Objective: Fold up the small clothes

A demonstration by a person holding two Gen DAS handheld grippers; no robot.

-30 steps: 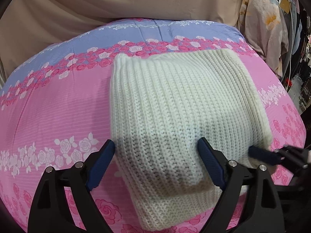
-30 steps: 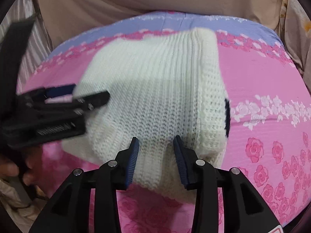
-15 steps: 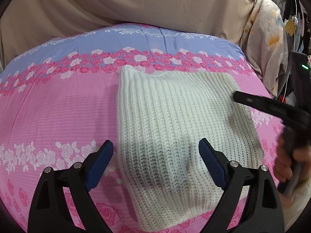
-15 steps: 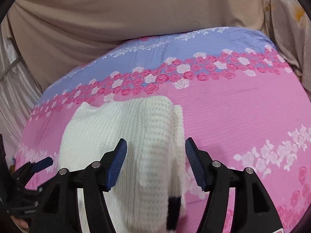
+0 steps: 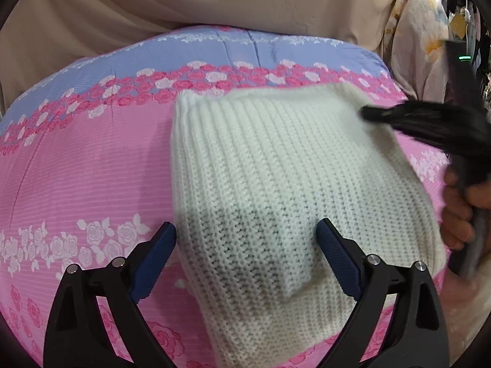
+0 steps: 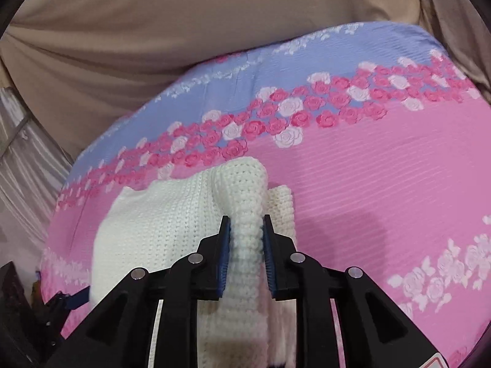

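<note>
Right gripper clamps a raised fold of the white knit garment. Left gripper hangs open over its near edge. Floral bedsheet lies bare to the left.

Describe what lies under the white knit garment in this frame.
The white knit garment rests on the pink floral bedsheet, which shows all around it. The sheet beneath is covered. The right gripper pinches a raised fold, with another knit layer underneath.

Soft even indoor light, strong fisheye bulge, dark corners, slight motion blur.
</note>
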